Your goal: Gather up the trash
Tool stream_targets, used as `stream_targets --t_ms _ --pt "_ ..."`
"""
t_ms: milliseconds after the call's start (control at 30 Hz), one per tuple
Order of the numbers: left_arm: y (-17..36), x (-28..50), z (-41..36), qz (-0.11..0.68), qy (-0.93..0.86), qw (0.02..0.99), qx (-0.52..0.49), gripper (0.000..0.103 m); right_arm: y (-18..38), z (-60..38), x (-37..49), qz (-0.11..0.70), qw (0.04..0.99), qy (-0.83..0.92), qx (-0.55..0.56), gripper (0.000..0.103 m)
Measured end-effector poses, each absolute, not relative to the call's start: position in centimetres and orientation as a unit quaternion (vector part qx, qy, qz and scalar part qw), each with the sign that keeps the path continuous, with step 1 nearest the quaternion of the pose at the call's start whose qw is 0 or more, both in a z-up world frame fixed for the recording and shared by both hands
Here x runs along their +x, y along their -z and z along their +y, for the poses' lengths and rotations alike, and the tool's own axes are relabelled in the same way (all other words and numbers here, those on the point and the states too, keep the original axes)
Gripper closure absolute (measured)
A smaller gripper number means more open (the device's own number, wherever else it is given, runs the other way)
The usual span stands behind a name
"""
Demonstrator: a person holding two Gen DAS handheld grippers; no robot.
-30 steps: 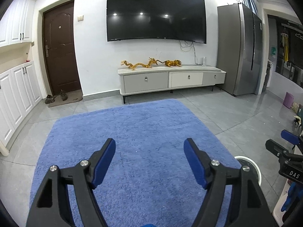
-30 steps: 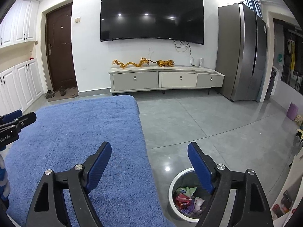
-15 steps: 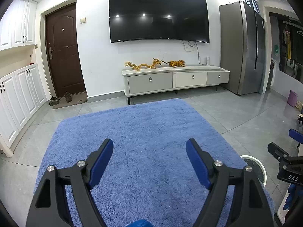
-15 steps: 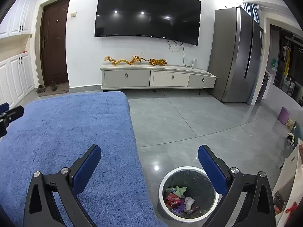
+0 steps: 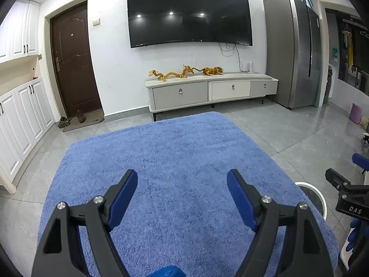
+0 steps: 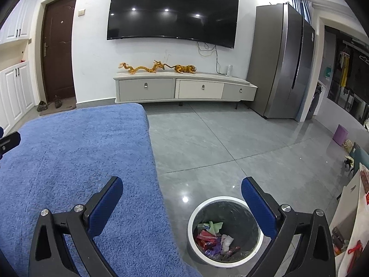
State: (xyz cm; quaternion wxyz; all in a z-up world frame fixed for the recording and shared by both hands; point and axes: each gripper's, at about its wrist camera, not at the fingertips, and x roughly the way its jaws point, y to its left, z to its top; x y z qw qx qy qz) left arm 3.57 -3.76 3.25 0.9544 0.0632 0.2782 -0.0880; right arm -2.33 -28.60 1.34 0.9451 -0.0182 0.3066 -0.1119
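Note:
A round trash bin [image 6: 196,212] with a white rim and dark liner stands on the grey floor beside the blue rug [image 6: 80,161]. Several crumpled wrappers and papers [image 6: 214,237] lie inside it. My right gripper [image 6: 182,192] is open and empty, held above the bin and the rug's edge. My left gripper [image 5: 182,184] is open and empty above the rug [image 5: 173,161]. The bin's rim [image 5: 319,198] shows at the right in the left wrist view, next to the right gripper's body [image 5: 346,196]. No loose trash shows on the rug.
A TV cabinet [image 6: 184,88] with gold figurines stands against the far wall under a wall TV. A steel fridge [image 6: 281,64] is at the right, white cupboards and a brown door [image 5: 73,64] at the left. A purple stool [image 6: 340,134] and clutter sit far right.
Both grippers have risen and tilted back a little. The right gripper's jaws have opened wider, and more of the bin and its contents shows between them.

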Motion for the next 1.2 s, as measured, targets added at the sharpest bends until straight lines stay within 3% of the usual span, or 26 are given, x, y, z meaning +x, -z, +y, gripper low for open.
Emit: stream_targets --t_ms 1200 --pt "-1.7 3.5 -4.9 0.291 0.108 0.948 0.075 0.023 0.1 -29.7 -2.4 0.320 0.940 0.121 0.005 0.000"
